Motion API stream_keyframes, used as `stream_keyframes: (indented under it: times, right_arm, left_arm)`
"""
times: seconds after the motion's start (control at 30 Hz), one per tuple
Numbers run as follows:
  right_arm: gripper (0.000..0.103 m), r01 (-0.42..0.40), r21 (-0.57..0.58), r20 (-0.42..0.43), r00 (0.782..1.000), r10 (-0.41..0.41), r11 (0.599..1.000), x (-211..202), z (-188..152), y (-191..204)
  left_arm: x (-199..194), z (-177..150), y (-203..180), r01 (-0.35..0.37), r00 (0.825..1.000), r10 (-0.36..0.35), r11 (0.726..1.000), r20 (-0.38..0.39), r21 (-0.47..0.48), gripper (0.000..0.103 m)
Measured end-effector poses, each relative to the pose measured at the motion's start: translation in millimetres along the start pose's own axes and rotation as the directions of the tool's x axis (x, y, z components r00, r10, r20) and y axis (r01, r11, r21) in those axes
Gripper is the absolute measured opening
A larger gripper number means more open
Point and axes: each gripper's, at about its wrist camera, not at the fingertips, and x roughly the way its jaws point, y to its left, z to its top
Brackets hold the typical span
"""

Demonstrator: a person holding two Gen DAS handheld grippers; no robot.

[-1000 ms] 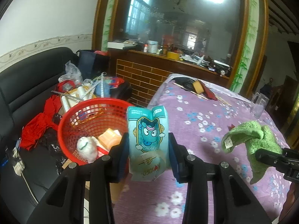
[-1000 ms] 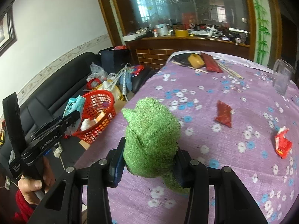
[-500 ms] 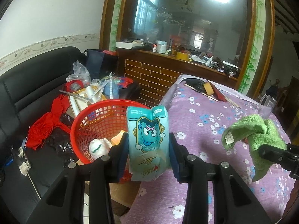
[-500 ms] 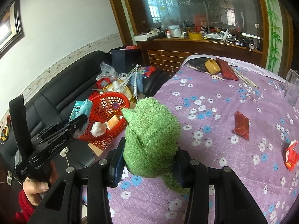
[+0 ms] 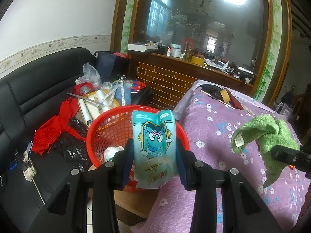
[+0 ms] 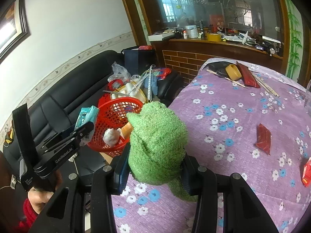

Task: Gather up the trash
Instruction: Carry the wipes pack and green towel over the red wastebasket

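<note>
We are pinching a teal snack packet (image 5: 154, 147) in our left gripper (image 5: 154, 155) over the red basket (image 5: 108, 128), while our right gripper (image 6: 154, 167) is clamping a green cloth (image 6: 157, 141) above the flowered purple tablecloth (image 6: 233, 116) beside the black sofa (image 5: 38, 89).

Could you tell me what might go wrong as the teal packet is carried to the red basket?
The left gripper holds the teal packet near the red basket rim; released early, it might fall outside. The basket sits off the table edge among sofa clutter, so a bump could tip it. The green cloth in the right gripper blocks much of that camera's view.
</note>
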Motion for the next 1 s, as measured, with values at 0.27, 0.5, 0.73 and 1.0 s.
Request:
stream_keyframes:
  times: [0.27,0.5,0.73,1.0]
  right_arm:
    - [0.049,-0.017,-0.021,-0.011,1.000,0.016,1.000,12.7,9.0,6.3]
    - [0.049,-0.045,-0.026,-0.046,0.998,0.044,0.999,25.4,14.7,8.3]
    - [0.049,-0.091,-0.023,-0.073,0.993,0.089,0.996,40.9,26.5,18.3]
    - [0.049,-0.127,-0.019,-0.085,0.989,0.125,0.992,70.5,50.2,37.3]
  left_arm:
    - [2.0,1.2,8.5,-0.013,1.000,0.013,1.000,0.000,-0.011,0.039]
    - [6.0,2.0,22.0,-0.030,1.000,0.029,0.999,-0.011,-0.033,0.039]
    - [12.7,2.4,32.2,-0.047,0.999,0.046,0.998,-0.019,-0.040,0.040]
    - [25.3,5.7,35.8,-0.044,0.998,0.043,0.998,-0.035,-0.048,0.040]
